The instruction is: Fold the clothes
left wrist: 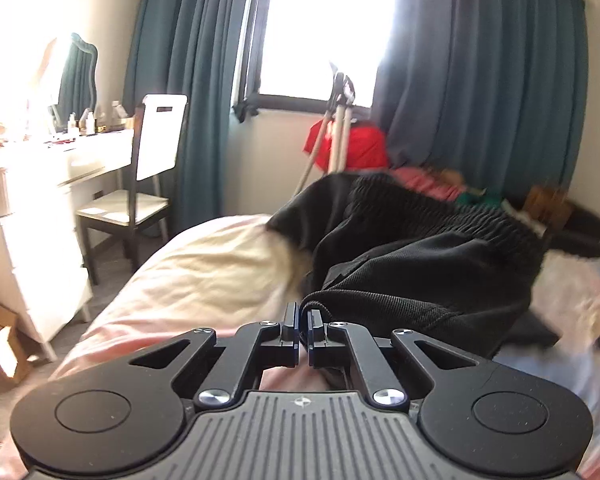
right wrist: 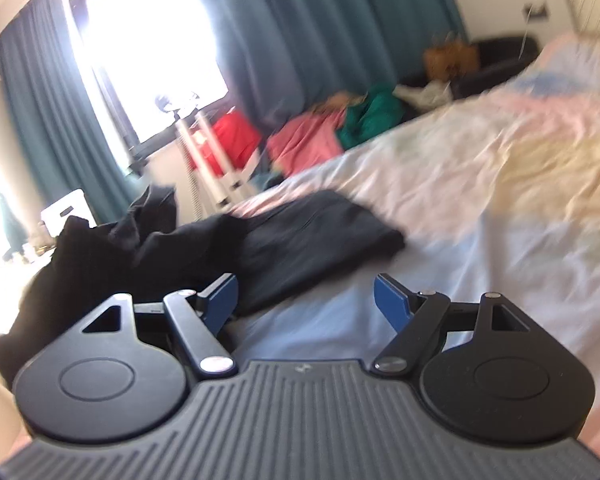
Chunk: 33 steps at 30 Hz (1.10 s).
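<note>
A black garment with a ribbed elastic waistband lies bunched on the bed. My left gripper is shut on a hem edge of this garment and holds it just above the bedding. In the right wrist view the same black garment is partly lifted at the left and lies flat on the bed at the centre. My right gripper is open and empty, close to the garment's near edge, with its left finger against the cloth.
The bed has a pastel pink, yellow and blue cover. Pink, green and red clothes are piled beyond it by teal curtains. A tripod stands under the window. A chair and dressing table stand left.
</note>
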{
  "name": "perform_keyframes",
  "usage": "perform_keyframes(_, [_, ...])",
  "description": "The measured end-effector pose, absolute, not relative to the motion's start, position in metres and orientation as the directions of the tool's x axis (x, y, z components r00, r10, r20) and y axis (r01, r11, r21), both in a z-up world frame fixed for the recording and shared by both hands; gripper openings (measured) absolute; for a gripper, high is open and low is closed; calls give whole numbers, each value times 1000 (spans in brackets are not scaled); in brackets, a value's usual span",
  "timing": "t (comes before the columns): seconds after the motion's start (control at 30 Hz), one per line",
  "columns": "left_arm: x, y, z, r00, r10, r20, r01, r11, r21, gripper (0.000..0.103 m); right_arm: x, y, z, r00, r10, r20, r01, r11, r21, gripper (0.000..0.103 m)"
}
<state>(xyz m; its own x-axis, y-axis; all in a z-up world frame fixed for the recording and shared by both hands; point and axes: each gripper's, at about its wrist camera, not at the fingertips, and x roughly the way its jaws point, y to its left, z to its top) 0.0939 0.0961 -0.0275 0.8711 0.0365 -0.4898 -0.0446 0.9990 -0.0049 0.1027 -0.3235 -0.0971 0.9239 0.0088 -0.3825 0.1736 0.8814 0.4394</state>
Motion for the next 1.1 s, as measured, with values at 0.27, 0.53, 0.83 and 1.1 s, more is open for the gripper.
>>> perform_keyframes(0.27, [71,116,-41,811,-3,-585,-34,998,-52,20,101,-295,-98,894,93,-438,112,901,419,79])
perform_keyframes(0.53, [54,102,-16,851,2,-525,-5,1000,-5,70,104,-288,-103,883,89,-460,107,918,382,79])
perform_keyframes(0.83, [33,34,-20,914,-151,-378,247,943,221,97,103,-293,-100,884,73,-463,136,906,402,79])
perform_keyframes(1.1, [77,-55,-83,901,-157,-404,342,830,440,97,102,-302,-101,881,89,-464,156,872,464,79])
